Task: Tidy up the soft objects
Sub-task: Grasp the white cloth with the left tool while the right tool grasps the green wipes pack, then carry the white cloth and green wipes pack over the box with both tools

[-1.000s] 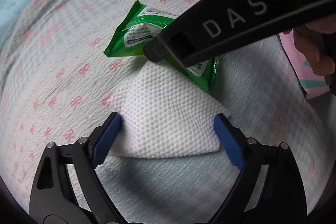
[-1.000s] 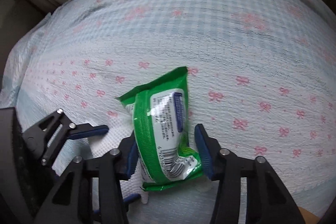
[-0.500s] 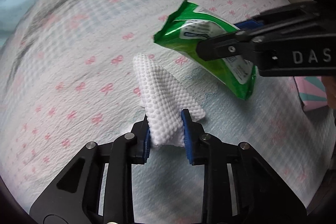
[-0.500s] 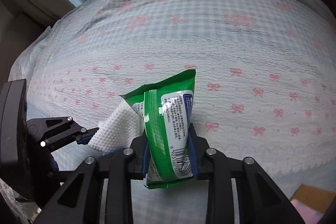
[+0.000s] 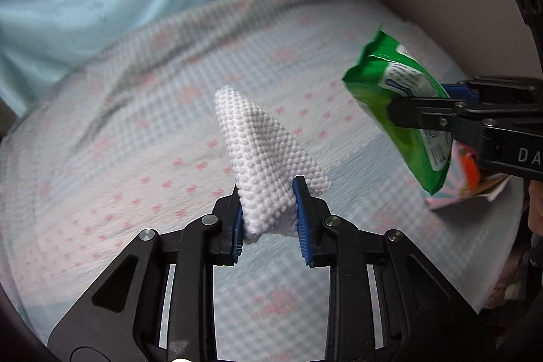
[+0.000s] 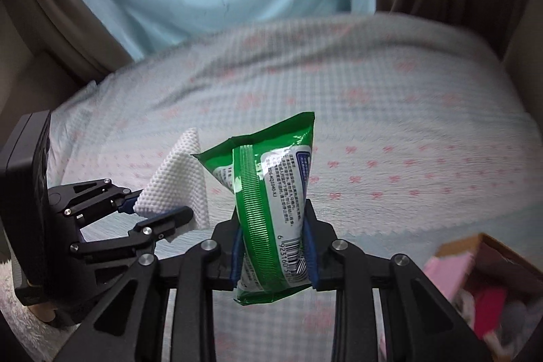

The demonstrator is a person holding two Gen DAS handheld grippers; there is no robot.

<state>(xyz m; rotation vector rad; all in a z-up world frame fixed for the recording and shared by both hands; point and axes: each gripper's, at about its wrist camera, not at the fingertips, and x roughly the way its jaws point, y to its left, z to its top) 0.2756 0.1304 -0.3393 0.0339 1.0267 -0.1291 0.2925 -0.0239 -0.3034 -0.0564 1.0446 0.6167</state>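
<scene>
The left gripper [image 5: 268, 219] pinches one white dimpled cloth [image 5: 268, 158] and the right gripper [image 6: 273, 255] clamps one green wipes pack [image 6: 271, 202], both lifted over the bow-patterned bedspread [image 6: 390, 124], one cardboard box [image 6: 492, 263] near right.

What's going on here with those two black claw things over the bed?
A person is tidying soft items with two handheld grippers. The left gripper has its jaws shut on a white textured cloth; the right gripper clamps a green wipes packet. Both are lifted above the bow-patterned bedspread.
</scene>
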